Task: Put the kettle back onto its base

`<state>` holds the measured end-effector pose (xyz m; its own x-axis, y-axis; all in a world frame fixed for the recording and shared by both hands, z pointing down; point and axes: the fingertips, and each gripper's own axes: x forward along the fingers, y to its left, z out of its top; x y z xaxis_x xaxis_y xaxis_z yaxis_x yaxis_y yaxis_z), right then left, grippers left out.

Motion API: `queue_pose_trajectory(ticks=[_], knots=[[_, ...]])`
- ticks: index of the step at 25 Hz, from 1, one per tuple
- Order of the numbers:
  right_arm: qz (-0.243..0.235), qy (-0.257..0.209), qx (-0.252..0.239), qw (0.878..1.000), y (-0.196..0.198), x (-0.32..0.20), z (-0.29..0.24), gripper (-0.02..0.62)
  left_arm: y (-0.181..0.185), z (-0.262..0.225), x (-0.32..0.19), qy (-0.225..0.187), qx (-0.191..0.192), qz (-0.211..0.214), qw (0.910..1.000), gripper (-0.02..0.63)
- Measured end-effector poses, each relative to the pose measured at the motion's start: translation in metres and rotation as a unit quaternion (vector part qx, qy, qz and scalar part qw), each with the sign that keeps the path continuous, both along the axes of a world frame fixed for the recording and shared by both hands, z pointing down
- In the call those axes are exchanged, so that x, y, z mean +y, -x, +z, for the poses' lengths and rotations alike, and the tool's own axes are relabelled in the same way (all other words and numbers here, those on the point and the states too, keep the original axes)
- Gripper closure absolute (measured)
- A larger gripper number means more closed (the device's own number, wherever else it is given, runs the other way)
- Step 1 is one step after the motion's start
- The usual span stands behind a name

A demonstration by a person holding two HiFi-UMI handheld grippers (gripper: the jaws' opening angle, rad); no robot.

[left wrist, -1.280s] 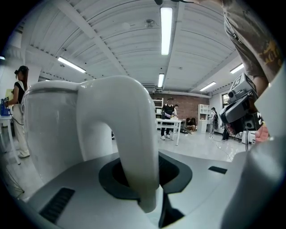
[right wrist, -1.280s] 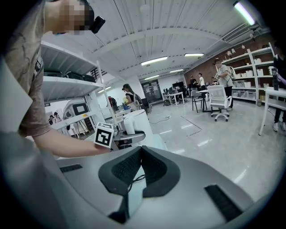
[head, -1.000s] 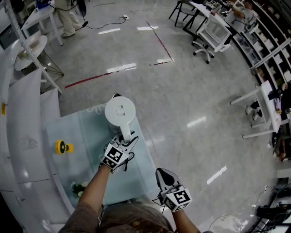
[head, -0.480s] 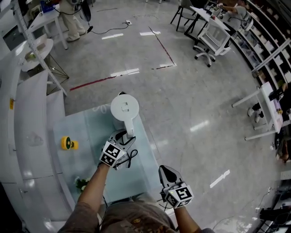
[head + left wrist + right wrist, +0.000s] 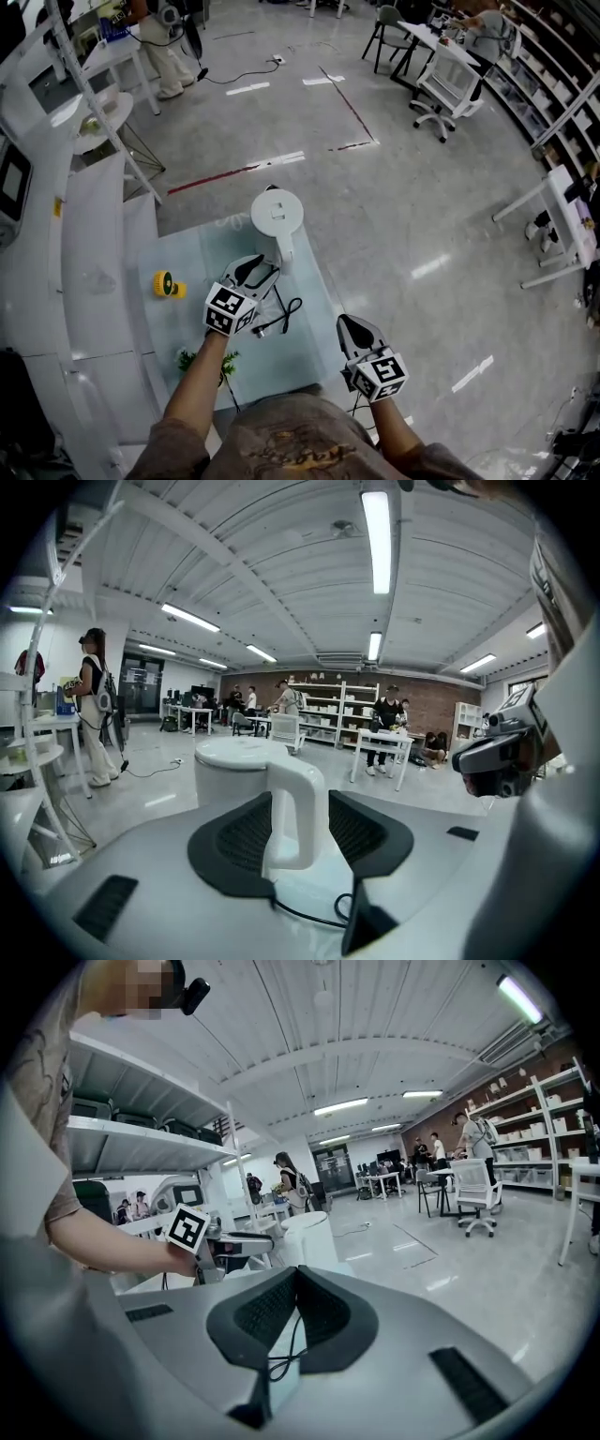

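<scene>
The white kettle [image 5: 277, 214] stands upright near the far edge of the pale glass table [image 5: 183, 323], its handle [image 5: 284, 249] turned toward me. From above, whatever is under it is hidden. My left gripper [image 5: 253, 273] hovers just behind the handle, its jaws opening and apart from it. In the left gripper view the handle [image 5: 298, 810] shows ahead in the gap between the pads, which do not press on it. My right gripper [image 5: 358, 331] hangs off the table's near right corner, shut and empty. The right gripper view shows the kettle [image 5: 309, 1234] and the left gripper [image 5: 240, 1242].
A black cord [image 5: 282, 315] lies looped on the table beside the left gripper. A yellow round object [image 5: 169, 284] sits at the table's left, a small green plant [image 5: 201, 362] near the front. White counters run along the left. Grey floor lies beyond the table.
My left gripper has let go of the kettle handle and drawn back toward me and upward, jaws now wide. The kettle stays standing. The right gripper has risen a little.
</scene>
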<state>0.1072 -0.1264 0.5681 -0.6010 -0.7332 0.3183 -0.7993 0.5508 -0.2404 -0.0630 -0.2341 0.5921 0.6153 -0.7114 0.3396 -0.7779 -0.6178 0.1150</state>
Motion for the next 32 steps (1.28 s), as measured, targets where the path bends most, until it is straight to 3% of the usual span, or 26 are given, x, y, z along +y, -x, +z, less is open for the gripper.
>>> queue_pose_trajectory(ticks=[14,26,29,32], knots=[[-0.039,-0.044,-0.003,0.998,0.028,0.012,-0.039,0.595,0.035,-0.108,0.084,-0.050,0.049,-0.059,0.9958,0.410],[-0.045,-0.078,-0.009,0.996,0.049,0.028,-0.071,0.595,0.065,-0.123,0.156,-0.077,0.059,-0.116,0.9885,0.413],[-0.044,-0.081,-0.010,0.996,0.047,0.029,-0.071,0.595,0.064,-0.119,0.163,-0.089,0.051,-0.125,0.9868,0.508],[-0.044,-0.080,-0.010,0.996,0.047,0.031,-0.070,0.595,0.062,-0.117,0.167,-0.094,0.051,-0.127,0.9862,0.554]])
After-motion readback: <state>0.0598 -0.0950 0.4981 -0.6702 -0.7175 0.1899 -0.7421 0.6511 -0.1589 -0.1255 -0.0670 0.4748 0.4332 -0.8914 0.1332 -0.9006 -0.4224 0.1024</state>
